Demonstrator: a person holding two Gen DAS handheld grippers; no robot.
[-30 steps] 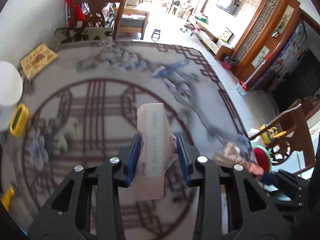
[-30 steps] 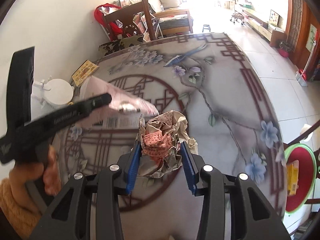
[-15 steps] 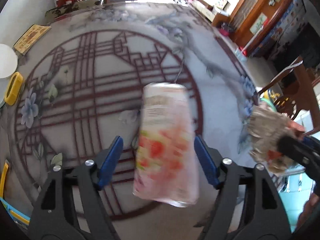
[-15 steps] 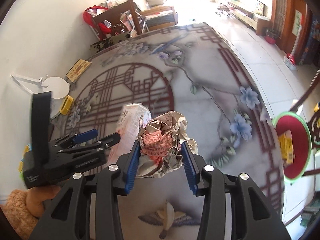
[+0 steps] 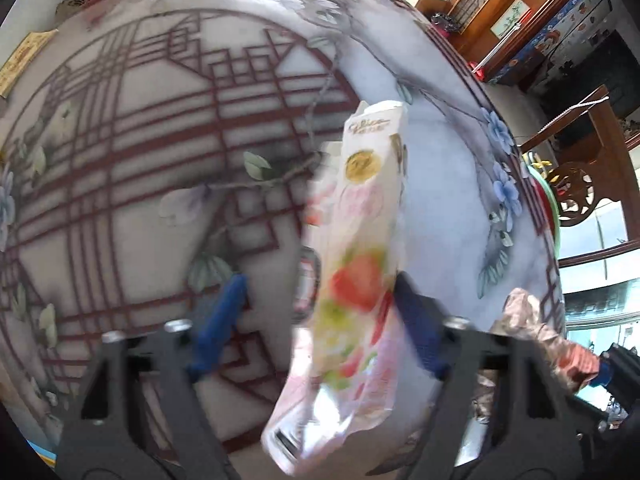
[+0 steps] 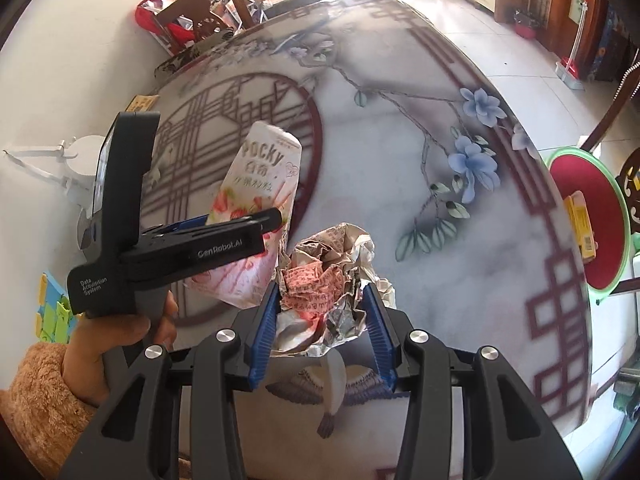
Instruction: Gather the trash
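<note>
With crumpled paper (image 6: 326, 300) clamped in the right tool (image 6: 320, 334), the left tool (image 5: 320, 320), jaws closing, is regripping the snack packet (image 5: 356, 280) for binning.

My grippers (image 6: 320, 334) are black plastic with ribbed blue pads (image 6: 262, 336) and silver screws (image 6: 225, 336). A fuzzy orange-brown sleeve (image 6: 38, 396) covers my wrist below the left gripper (image 6: 168, 240), which bears white lettering.

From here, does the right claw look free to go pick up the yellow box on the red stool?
Probably not yet: the right claw is shut on a crumpled paper wad, so nothing else fits. The path to the yellow box past the table edge looks open.
</note>
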